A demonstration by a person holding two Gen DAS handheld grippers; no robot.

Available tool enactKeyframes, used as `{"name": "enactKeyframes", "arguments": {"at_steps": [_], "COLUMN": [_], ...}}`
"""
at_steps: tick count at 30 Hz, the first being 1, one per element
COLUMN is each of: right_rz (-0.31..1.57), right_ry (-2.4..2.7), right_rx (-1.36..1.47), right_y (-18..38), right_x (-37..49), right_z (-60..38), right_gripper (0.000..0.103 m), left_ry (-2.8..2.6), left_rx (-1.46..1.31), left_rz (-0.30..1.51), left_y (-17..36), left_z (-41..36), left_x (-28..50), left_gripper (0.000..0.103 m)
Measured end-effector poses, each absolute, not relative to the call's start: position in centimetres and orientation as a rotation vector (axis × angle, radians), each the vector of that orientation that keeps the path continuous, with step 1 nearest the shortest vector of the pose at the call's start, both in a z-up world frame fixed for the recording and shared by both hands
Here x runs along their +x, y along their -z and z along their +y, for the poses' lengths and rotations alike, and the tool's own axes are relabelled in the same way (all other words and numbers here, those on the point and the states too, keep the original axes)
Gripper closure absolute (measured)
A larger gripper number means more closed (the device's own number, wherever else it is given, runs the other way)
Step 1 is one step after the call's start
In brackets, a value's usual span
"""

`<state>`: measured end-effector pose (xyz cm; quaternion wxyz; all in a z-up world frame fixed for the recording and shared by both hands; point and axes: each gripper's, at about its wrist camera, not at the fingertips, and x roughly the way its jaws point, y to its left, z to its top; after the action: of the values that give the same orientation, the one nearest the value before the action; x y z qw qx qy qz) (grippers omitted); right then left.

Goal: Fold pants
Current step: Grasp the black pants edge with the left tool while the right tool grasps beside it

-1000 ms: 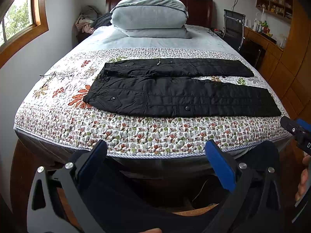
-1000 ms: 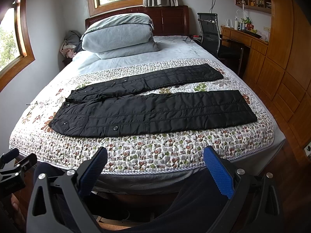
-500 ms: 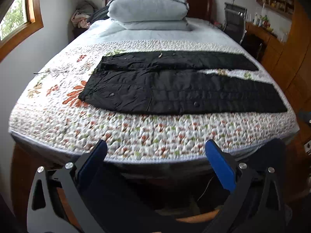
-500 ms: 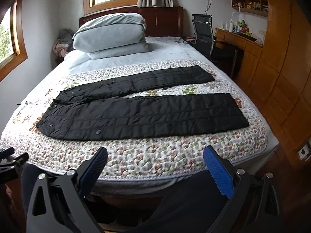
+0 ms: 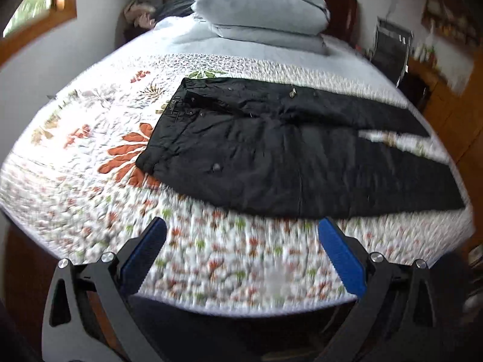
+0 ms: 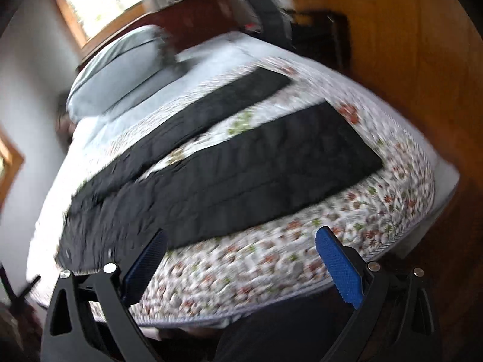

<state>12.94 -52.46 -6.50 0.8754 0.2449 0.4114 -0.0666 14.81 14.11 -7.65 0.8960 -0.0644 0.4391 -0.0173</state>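
Note:
Black pants (image 5: 271, 157) lie flat across the floral quilt (image 5: 211, 256) on the bed, waist at the left, two legs spread apart toward the right. They also show in the right wrist view (image 6: 241, 166), tilted and blurred. My left gripper (image 5: 241, 250) is open and empty over the quilt's near edge, short of the waist end. My right gripper (image 6: 241, 259) is open and empty over the near edge, short of the near leg.
Grey pillows (image 5: 262, 9) are stacked at the headboard. A black chair (image 5: 392, 45) and wooden cabinets (image 6: 407, 45) stand on the right of the bed. A window (image 6: 102, 3) is behind the headboard. Both views are motion blurred.
Both grippers have moved forward and up over the bed's near edge, closer to the pants. The right wrist view has tilted. Both jaws stayed open.

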Motion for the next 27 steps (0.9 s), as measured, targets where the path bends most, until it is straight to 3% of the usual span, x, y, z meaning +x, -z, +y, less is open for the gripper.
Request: {"name": "enactKeyframes", "arguments": {"at_steps": [4,9,12,14,22,24,27], "right_rz": [0.88,0.897,0.859,0.814,0.725,0.72,0.726], "right_ry": [0.144,0.205,0.185,0.158,0.113,0.112,0.097], "right_rx": [0.832,1.063,1.128,1.15,1.187,1.194,1.187], "right_y": [10.3,16.3,18.4,19.3,20.3,20.2,20.2], "right_x": [14.3,16.0,16.8,17.6,19.8,20.1,20.3], "right_z": [-60.6,-67.7,-69.4,-70.1,-70.0,-69.9,-69.6], "right_gripper": [0.003,0.013,0.028,0.03,0.029,0.029,0.026], "left_ry": [0.05,0.084,0.124,0.158,0.142,0.097,0.087], "left_rx": [-0.25,-0.541,-0.682,-0.73,-0.877,-0.829,-0.781], "left_rz": [0.903,0.993,1.027,1.037,1.055,1.113,1.091], "left_y": [8.7,13.0,14.7,15.6,18.5,18.1,16.8], "left_z": [17.5,22.2,23.5,23.8,26.2,26.1,26.5], "left_x": [18.9,24.1,25.7,26.4,27.6,27.6,26.6], "left_gripper": [0.004,0.004,0.004,0.004,0.004,0.017,0.009]}}
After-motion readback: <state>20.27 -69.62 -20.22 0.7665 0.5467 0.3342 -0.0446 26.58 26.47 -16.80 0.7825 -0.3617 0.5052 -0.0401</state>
